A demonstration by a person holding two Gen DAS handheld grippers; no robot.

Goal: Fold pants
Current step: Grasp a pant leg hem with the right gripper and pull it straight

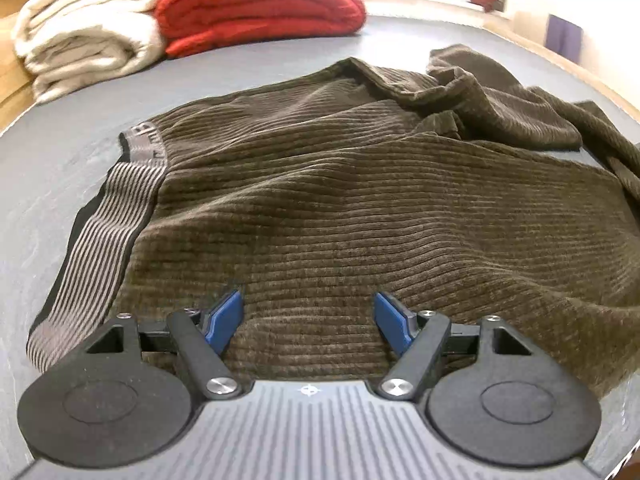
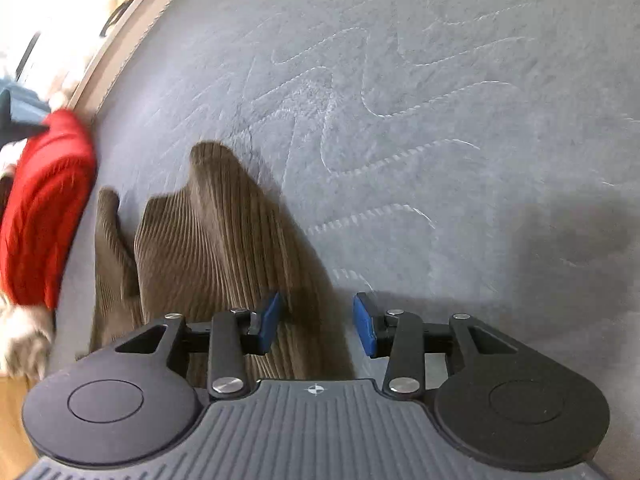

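Note:
Brown corduroy pants (image 1: 340, 200) lie spread on a grey quilted surface (image 1: 60, 160), with a striped grey waistband (image 1: 108, 224) at the left and rumpled legs at the far right. My left gripper (image 1: 308, 320) is open and empty, low over the near part of the pants. In the right wrist view a leg of the pants (image 2: 216, 240) runs along the left. My right gripper (image 2: 318, 322) is open and empty, over the edge of that leg where it meets the grey surface (image 2: 440, 120).
Folded cream blankets (image 1: 84, 28) and a folded red blanket (image 1: 260, 4) are stacked at the far left of the surface. The red blanket (image 2: 44, 208) also shows at the left of the right wrist view. A wooden edge (image 2: 124, 40) borders the surface.

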